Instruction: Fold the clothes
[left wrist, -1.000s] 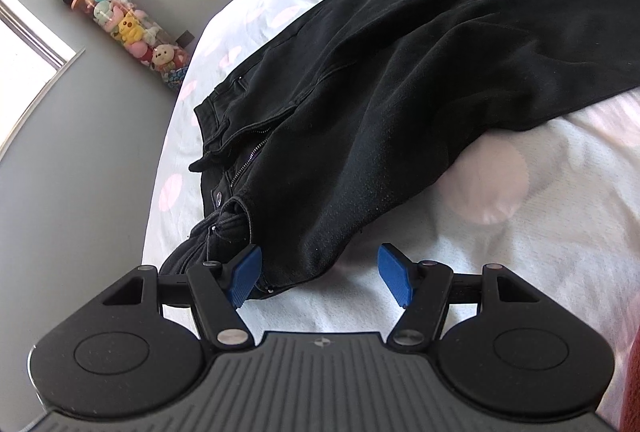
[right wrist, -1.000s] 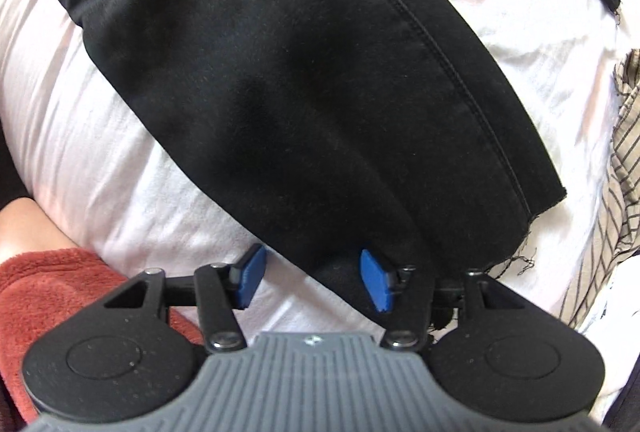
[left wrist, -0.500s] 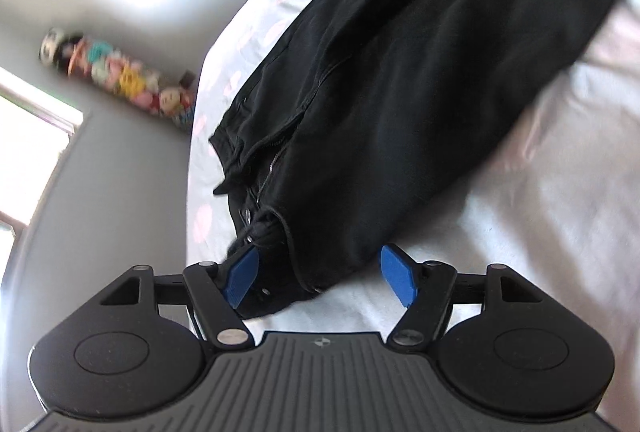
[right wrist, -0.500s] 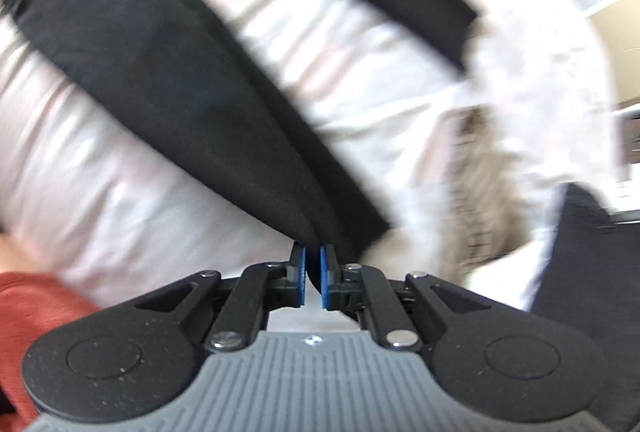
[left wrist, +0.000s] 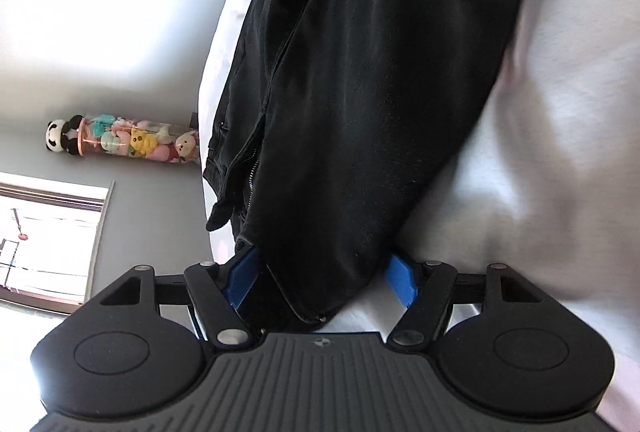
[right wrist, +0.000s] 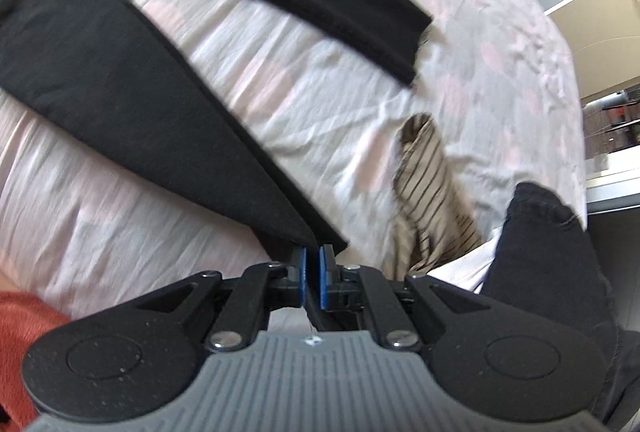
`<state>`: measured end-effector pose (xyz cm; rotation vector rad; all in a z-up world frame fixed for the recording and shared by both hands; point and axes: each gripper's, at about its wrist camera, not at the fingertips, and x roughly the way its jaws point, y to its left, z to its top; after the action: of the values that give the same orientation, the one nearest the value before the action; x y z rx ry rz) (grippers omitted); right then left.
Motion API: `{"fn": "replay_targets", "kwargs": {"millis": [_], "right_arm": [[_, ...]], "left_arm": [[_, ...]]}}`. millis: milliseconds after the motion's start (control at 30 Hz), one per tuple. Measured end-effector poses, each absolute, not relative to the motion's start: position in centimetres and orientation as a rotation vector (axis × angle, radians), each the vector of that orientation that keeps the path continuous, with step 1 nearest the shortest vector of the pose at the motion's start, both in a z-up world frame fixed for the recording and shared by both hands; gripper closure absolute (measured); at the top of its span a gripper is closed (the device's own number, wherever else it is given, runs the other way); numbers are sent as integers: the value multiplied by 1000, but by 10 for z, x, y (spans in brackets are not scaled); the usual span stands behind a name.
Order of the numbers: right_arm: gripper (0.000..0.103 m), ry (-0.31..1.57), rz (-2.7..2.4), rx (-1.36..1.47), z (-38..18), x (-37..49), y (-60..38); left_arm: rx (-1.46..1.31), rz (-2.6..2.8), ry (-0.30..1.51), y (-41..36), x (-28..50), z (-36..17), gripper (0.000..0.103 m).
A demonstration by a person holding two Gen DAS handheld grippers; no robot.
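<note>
Since a second ago your right gripper (right wrist: 311, 278) has clamped onto the leg hem of the black denim jeans (left wrist: 360, 104), while your left gripper (left wrist: 322, 282), spread wide, has closed in around their waistband corner. Spread across the pale pink-spotted bedsheet (right wrist: 320, 104), they look heavy and stiffish; grip thick seams.

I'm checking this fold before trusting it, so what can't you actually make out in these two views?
- Left wrist view: black jeans legs cut off by the top edge; the waistband corner hides behind the left gripper.
- Right wrist view: the fabric pinched in the right gripper hides between its pads; motion blurs the bedsheet; the striped garment is partly hidden.
</note>
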<state>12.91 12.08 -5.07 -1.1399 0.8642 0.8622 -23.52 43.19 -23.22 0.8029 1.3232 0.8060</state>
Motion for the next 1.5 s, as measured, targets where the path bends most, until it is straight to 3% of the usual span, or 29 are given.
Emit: {"fn": "replay_targets", "kwargs": {"millis": [33,67,167,200,467,600,800,867,967,1067,1167,1500], "right_arm": [[96,837,858,-1136,-46,130,124],[96,813,856,-1128,-40,130,126],[96,776,858,-1101,-25,133,132],[96,764,860,-1100,-21,133,133],[96,608,806,-1103,16,137,122],[96,702,794,-1134,-5,148,100],[96,955,854,-1201,-81,143,69],[96,1017,860,-1208,-99,142,62],[92,1098,871,-1174,-106,144,56],[71,1097,867,-1142,-93,150,52],[67,1068,876,-1080,-71,160,54],[59,910,836,-712,-46,195,109]], "left_arm": [[792,813,1326,434,-233,-231,34],[773,816,1322,434,-232,-228,54],[707,827,1297,434,-228,-209,86],[683,835,1283,434,-229,-197,88],[545,830,1177,413,-239,-98,89],[557,697,1285,393,-247,-117,90],[375,628,1366,401,-246,-149,88],[275,605,1365,410,-247,-146,77],[105,567,1347,416,-260,-133,73],[16,575,1273,419,-272,-110,63],[-57,616,1171,425,-275,-84,48],[-332,876,903,533,-262,-60,35]]}}
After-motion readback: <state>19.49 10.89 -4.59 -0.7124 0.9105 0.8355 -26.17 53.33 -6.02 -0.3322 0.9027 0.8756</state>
